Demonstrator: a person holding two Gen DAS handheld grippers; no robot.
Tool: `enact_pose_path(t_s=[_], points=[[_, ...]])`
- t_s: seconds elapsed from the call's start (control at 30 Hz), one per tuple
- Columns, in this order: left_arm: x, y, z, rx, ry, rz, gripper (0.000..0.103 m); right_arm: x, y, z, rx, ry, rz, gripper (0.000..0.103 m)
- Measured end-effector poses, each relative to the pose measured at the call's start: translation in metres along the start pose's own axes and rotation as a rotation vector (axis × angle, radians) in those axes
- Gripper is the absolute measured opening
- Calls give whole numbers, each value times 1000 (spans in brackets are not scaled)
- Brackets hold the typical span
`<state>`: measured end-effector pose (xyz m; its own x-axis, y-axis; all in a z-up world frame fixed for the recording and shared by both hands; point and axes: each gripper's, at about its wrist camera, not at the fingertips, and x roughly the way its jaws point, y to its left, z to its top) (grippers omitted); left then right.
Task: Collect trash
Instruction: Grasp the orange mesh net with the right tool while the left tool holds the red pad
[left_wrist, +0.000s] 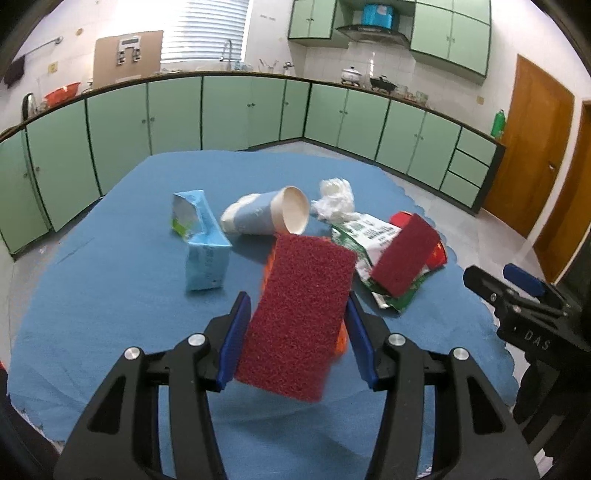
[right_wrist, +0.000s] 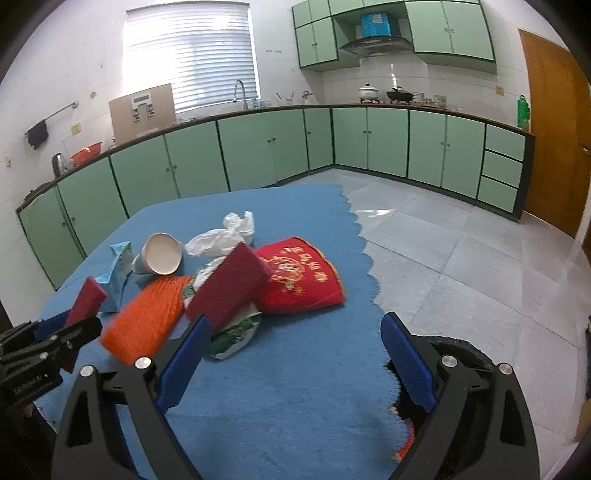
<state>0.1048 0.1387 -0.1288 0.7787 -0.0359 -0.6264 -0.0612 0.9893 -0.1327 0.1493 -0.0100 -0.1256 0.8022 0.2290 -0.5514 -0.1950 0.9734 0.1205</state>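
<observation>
My left gripper (left_wrist: 295, 302) is shut on a dark red scouring pad (left_wrist: 299, 317), which it holds tilted above the blue tablecloth (left_wrist: 110, 314). Just behind that pad there is a blurred orange pad (right_wrist: 144, 321); I cannot tell whether it rests on the cloth. A second dark red pad (right_wrist: 229, 288) leans on a green and white wrapper (right_wrist: 236, 336). Beyond them lie a tipped paper cup (left_wrist: 280, 218), a blue carton (left_wrist: 201, 240), a crumpled white plastic bag (left_wrist: 334, 199) and a red packet (right_wrist: 299, 277). My right gripper (right_wrist: 295, 325) is open over bare cloth, with nothing between its fingers.
A black bin (right_wrist: 461, 354) sits below the table's scalloped right edge, under my right finger. Grey tiled floor (right_wrist: 461, 258) lies to the right. Green kitchen cabinets (right_wrist: 258, 151) run along the back walls and a wooden door (right_wrist: 557, 129) is at far right.
</observation>
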Motion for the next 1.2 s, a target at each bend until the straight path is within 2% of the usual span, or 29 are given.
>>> enact_pose_path(t_s=[0.27,0.47,0.73,1.07,1.2], points=[[-4,22,3,-24,-5,72,50,6,26,2,-19,10,63,89],[-6,50,0,-57,-10,136,50,16,58,6,-52,11,117,86],[-8,85,-5,-103,-18,184,50,35,102,8,-99,34,169,81],[-8,109,-15,-137,-3,211,50,60,134,-7,-167,123,178,64],[-8,112,-16,-135,-5,214,50,68,136,-14,-170,160,166,62]])
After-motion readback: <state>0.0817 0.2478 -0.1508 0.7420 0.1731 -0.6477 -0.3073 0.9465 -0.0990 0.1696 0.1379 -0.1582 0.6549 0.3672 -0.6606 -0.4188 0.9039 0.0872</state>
